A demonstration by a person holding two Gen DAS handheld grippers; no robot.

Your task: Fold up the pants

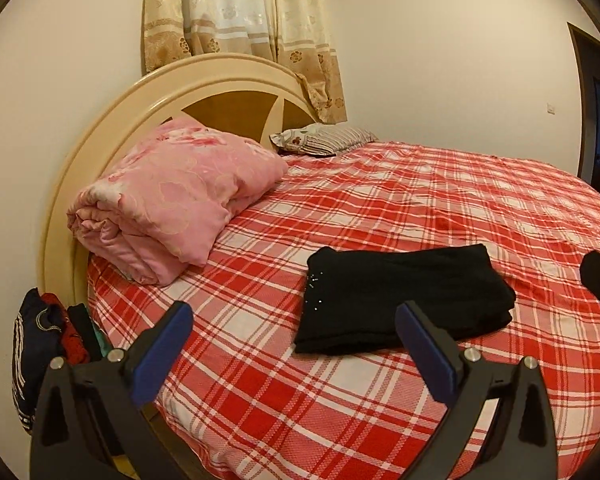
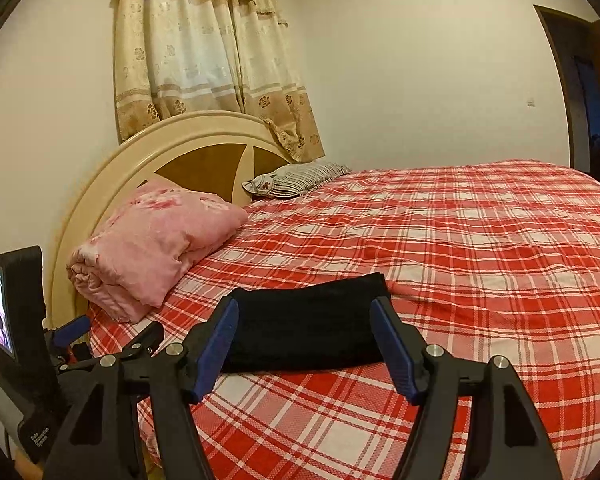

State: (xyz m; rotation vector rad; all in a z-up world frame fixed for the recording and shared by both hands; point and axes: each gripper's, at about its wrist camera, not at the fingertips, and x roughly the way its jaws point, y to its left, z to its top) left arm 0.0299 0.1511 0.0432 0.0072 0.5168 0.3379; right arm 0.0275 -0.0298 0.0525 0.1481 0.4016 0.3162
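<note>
Two grippers, both empty, fingers spread apart above the bed's near edge: left gripper [image 1: 296, 322], right gripper [image 2: 306, 318]. Black pants [image 1: 404, 300] lie folded in a compact stack on the red plaid bedsheet [image 1: 440, 200], near the pink quilt [image 1: 172, 196]. Fold looks finished; if tidying, press edges flat, don't drag the stack.

The folded pants [image 1: 404, 300] lie on the bed [image 1: 420, 200] at lower centre of the frame. A folded quilt [image 1: 176, 200] sits to their left against the headboard [image 1: 112, 120], a pillow [image 1: 324, 140] farther back. Curtains [image 1: 240, 32] hang behind the headboard. Clothes [image 1: 52, 332] are piled at lower left, beside the bed.
</note>
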